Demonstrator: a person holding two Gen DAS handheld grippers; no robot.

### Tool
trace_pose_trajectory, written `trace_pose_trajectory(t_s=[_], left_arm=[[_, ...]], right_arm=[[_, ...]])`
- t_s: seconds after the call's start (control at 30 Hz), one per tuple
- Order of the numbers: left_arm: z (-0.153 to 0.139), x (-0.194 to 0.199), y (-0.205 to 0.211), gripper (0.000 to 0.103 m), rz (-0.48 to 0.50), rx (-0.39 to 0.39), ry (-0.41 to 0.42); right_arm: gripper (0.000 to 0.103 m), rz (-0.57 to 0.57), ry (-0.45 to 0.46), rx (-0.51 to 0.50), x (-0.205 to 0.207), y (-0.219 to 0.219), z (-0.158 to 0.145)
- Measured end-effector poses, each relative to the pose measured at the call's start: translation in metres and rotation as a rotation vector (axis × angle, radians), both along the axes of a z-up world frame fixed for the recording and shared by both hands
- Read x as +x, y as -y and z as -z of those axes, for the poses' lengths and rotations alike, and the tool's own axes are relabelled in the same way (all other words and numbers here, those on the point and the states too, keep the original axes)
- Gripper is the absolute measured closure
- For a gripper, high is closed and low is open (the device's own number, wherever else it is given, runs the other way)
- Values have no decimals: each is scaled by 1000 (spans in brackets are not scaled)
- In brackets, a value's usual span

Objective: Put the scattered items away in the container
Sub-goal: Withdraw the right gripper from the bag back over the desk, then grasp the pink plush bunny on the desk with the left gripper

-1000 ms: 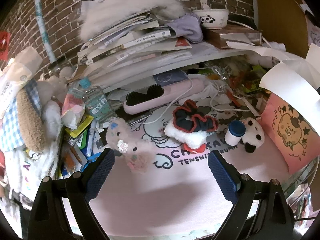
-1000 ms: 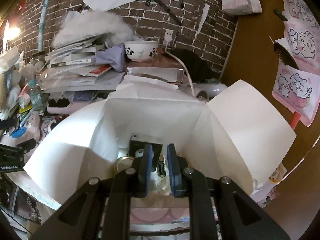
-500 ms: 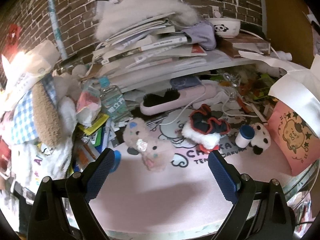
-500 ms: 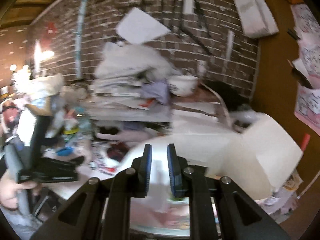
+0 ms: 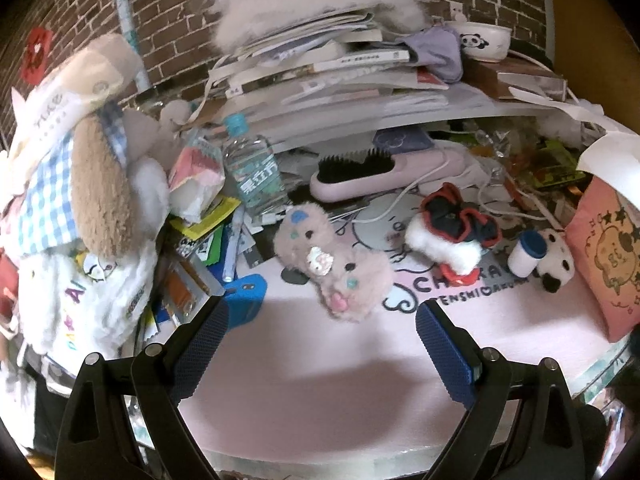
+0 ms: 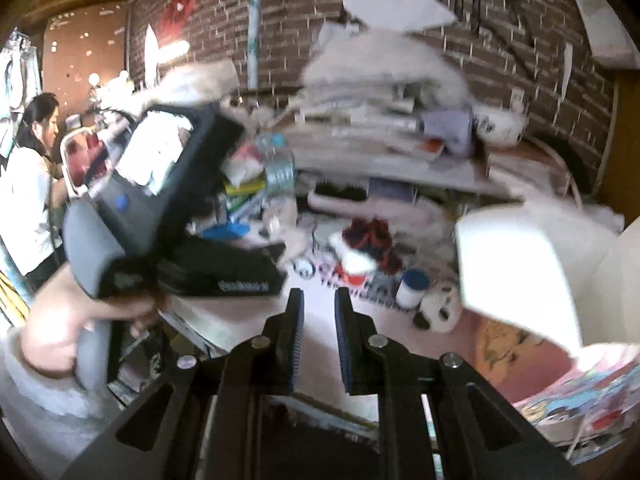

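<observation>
The left gripper [image 5: 320, 336] hangs with fingers wide apart, empty, over the pink mat [image 5: 304, 360]; a plush [image 5: 334, 264] lies mid-frame just beyond. The right gripper [image 6: 319, 344] shows a narrow gap, holding nothing. The white container [image 6: 516, 276] sits at right.

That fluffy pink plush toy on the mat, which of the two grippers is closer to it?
Left. The left gripper hangs open just in front of the pink plush toy. The right gripper, empty with a narrow gap, sits farther back, off to the plush's right.
</observation>
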State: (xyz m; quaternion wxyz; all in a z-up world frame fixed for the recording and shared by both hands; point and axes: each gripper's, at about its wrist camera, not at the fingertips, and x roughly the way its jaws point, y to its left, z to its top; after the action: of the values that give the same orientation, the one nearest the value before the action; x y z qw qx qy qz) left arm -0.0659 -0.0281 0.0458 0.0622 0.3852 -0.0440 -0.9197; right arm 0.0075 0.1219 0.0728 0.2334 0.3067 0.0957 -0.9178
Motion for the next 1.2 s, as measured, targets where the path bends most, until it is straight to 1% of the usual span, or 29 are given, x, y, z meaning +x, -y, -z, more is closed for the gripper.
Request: trace_pose_trajectory(t_s=[0.2, 0.43, 0.57, 0.77, 0.8, 1.07, 1.1, 1.17, 1.2], left_arm=[[11, -6, 8, 9, -10, 26, 12], [22, -22, 6, 9, -10, 65, 37], [25, -36, -2, 9, 3, 81, 34], [32, -60, -8, 9, -45, 13, 29], [34, -62, -8, 9, -51, 13, 32], [43, -65, 1, 10, -60, 68, 39], [43, -65, 2, 11, -60, 74, 39], [43, -65, 4, 22, -58, 91, 43], [44, -65, 4, 23, -57, 97, 49]], right_arm=[[90, 56, 90, 20, -24, -11, 36], [90, 99, 123, 46, -37, -17, 60], [90, 102, 133, 51, -37, -19, 64], [90, 99, 134, 50, -38, -18, 63], [90, 99, 135, 50, -38, -19, 64], [90, 99, 145, 45, -39, -17, 65], [90, 103, 147, 46, -40, -17, 66], [90, 124, 156, 55, -43, -18, 68], [90, 128, 161, 51, -44, -19, 68]])
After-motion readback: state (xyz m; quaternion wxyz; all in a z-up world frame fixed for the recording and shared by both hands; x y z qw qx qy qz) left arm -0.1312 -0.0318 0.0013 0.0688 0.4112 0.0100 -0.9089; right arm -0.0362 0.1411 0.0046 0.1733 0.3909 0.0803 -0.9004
